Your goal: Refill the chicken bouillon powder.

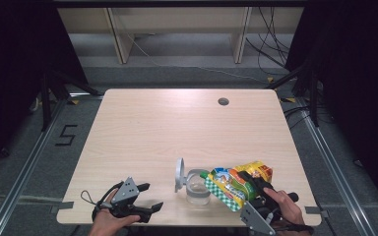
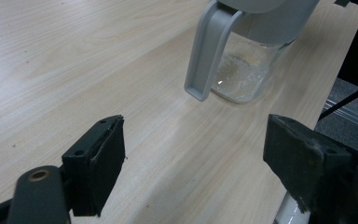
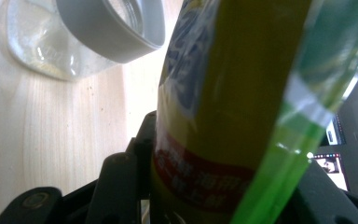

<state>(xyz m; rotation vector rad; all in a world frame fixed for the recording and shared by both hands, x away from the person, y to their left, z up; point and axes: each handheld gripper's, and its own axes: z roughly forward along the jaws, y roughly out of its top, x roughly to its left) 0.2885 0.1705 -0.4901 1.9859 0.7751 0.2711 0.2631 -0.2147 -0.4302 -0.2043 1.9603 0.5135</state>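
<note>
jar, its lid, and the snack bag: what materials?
Jar: likely clear glass, or hard clear plastic; see-through walls with bright glints.
Lid: matte grey plastic, apparently; smooth, moulded, no shine.
Snack bag: glossy printed plastic film; creased, partly translucent green in the right gripper view.

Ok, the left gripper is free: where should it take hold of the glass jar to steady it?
Probably the clear glass body below the grey collar of the glass jar, coming level from the jar's left. The open left gripper already faces that side, though the hanging grey lid sits there, so go in under it. The right gripper holds the snack bag at the mouth.
</note>
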